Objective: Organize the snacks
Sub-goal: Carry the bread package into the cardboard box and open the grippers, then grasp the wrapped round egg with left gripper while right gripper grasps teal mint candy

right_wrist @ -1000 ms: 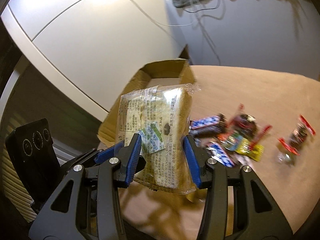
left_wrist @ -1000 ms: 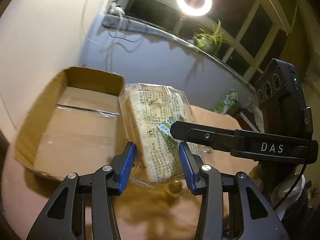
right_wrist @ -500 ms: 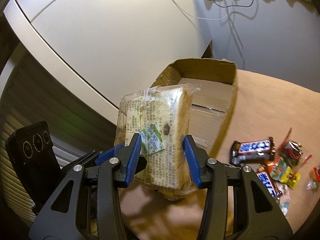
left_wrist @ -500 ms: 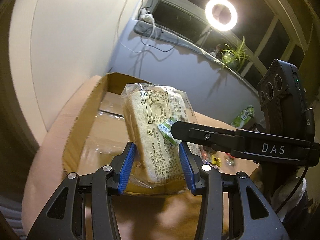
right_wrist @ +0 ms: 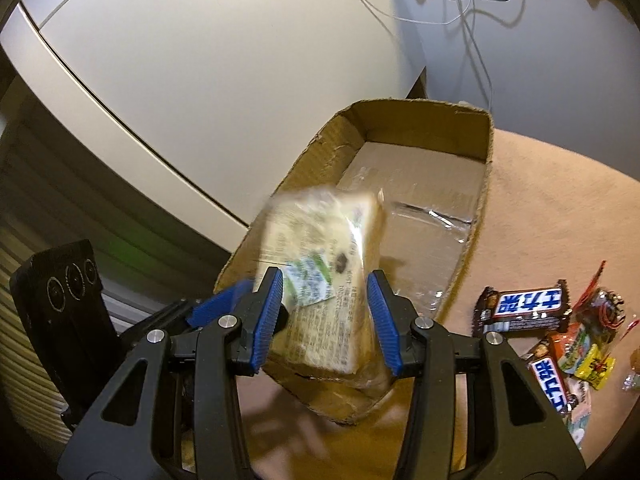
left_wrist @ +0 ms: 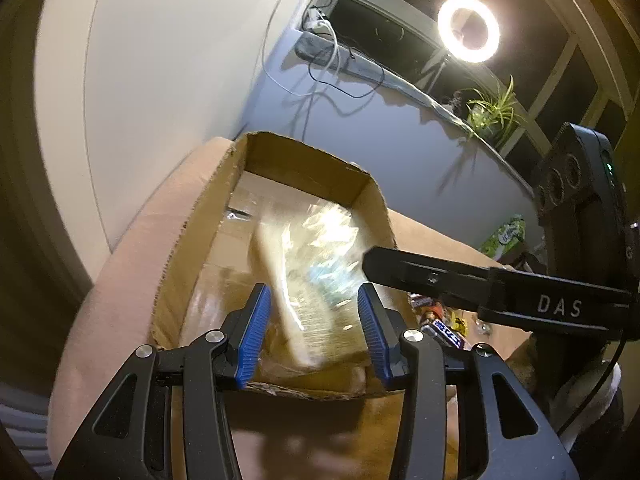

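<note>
The bread packet (right_wrist: 324,288) sits at the centre of both views, smeared by motion blur, directly over the near end of the cardboard box (right_wrist: 486,168). In the right wrist view the right gripper (right_wrist: 326,318) frames it from below centre, and its blue pads (right_wrist: 269,312) stand a little apart from the wrapper on either side, so the tongs look spread rather than pinching. The left gripper (left_wrist: 312,326) shows the same in the left wrist view: its pads (left_wrist: 254,330) are wide of the blurred packet (left_wrist: 296,280), with a visible gap on both sides. The blur probably means the packet is loose and dropping, though the frames are too soft to rule out a light touch on one pad.

Both pairs of tongs point down into the open top of the box (left_wrist: 200,248), which fits letting the packet fall inside instead of setting it down. The box lies on the tan table (right_wrist: 560,208), its floor bare apart from shiny tape.

At the lower right of the right wrist view, the chocolate bars (right_wrist: 524,306) and small sweets (right_wrist: 592,364) lie in a loose cluster on the table beside the box, well clear of the tongs, seemingly waiting to be sorted next.
</note>
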Demonstrator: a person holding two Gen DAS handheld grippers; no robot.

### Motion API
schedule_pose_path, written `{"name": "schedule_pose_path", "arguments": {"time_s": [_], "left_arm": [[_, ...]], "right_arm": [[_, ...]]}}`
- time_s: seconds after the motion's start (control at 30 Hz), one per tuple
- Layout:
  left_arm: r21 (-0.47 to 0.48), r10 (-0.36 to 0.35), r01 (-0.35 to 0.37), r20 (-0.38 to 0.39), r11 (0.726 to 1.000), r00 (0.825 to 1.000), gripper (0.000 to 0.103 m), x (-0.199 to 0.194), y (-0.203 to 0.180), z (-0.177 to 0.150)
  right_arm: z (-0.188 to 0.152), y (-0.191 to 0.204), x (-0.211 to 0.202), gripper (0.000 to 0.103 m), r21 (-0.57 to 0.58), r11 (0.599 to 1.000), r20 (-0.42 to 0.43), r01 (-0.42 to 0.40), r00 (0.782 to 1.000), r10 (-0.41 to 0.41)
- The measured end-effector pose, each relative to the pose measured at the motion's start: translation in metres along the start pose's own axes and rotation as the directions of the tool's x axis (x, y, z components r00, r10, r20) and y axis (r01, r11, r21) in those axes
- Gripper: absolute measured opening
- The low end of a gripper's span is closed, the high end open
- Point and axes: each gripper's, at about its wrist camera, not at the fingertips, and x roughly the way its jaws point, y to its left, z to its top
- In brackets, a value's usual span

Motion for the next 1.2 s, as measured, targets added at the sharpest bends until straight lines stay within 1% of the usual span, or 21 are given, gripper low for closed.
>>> {"name": "schedule_pose_path", "arguments": {"time_s": [0.23,0.3,0.37,0.4,0.43,0.53,0.57,0.6,0.67,0.77,0.87,1.0,1.2], "left_arm": [[0.013,0.016,-0.016,0.021,1.0,1.0,0.043,-0.008,-0.004,0.002],[0.025,0.009,-0.009,0.019,1.0,1.0,0.043,-0.008,-0.007,0.001],[0.04,0.001,-0.002,0.021,0.999,1.0,0.043,-0.01,-0.012,-0.001],[0.048,0.0,-0.001,0.025,0.999,1.0,0.043,-0.011,-0.014,-0.002],[0.056,0.001,-0.002,0.028,0.998,1.0,0.046,-0.012,-0.017,-0.003],[0.083,0.006,-0.009,0.041,0.997,0.999,0.047,-0.015,-0.026,-0.008],[0.09,0.007,-0.011,0.041,0.996,0.999,0.049,-0.016,-0.029,-0.009],[0.097,0.006,-0.01,0.037,0.995,0.999,0.051,-0.016,-0.032,-0.011],[0.11,-0.002,-0.001,0.022,0.994,1.0,0.052,-0.015,-0.04,-0.015],[0.146,-0.002,0.002,0.001,0.989,1.0,0.052,-0.011,-0.054,-0.023],[0.175,-0.011,0.015,-0.028,0.985,1.0,0.052,-0.004,-0.07,-0.031],[0.207,-0.027,0.039,-0.059,0.978,0.998,0.052,0.005,-0.089,-0.044],[0.252,-0.041,0.069,-0.115,0.965,0.993,0.052,0.02,-0.113,-0.062]], "right_arm": [[-0.003,-0.005,-0.014,0.048,-0.019,0.999,0.024,0.035,0.999,-0.034],[-0.005,-0.008,-0.019,0.057,-0.02,0.999,0.033,0.045,0.998,-0.045],[-0.007,-0.011,-0.026,0.063,-0.026,0.997,0.047,0.066,0.997,-0.065],[-0.01,-0.013,-0.03,0.065,-0.03,0.997,0.056,0.078,0.996,-0.076],[-0.012,-0.014,-0.035,0.065,-0.034,0.995,0.065,0.091,0.994,-0.089],[-0.019,-0.025,-0.05,0.068,-0.04,0.991,0.092,0.127,0.988,-0.123],[-0.022,-0.029,-0.056,0.071,-0.042,0.99,0.1,0.138,0.986,-0.133],[-0.026,-0.034,-0.062,0.075,-0.044,0.987,0.113,0.153,0.983,-0.147],[-0.032,-0.044,-0.074,0.081,-0.05,0.983,0.139,0.178,0.976,-0.17],[-0.045,-0.062,-0.094,0.085,-0.058,0.973,0.173,0.224,0.962,-0.211],[-0.057,-0.08,-0.11,0.09,-0.055,0.959,0.176,0.277,0.948,-0.264],[-0.072,-0.107,-0.13,0.09,-0.034,0.943,0.166,0.33,0.933,-0.32],[-0.094,-0.143,-0.146,0.09,-0.004,0.932,0.132,0.364,0.924,-0.36]]}}
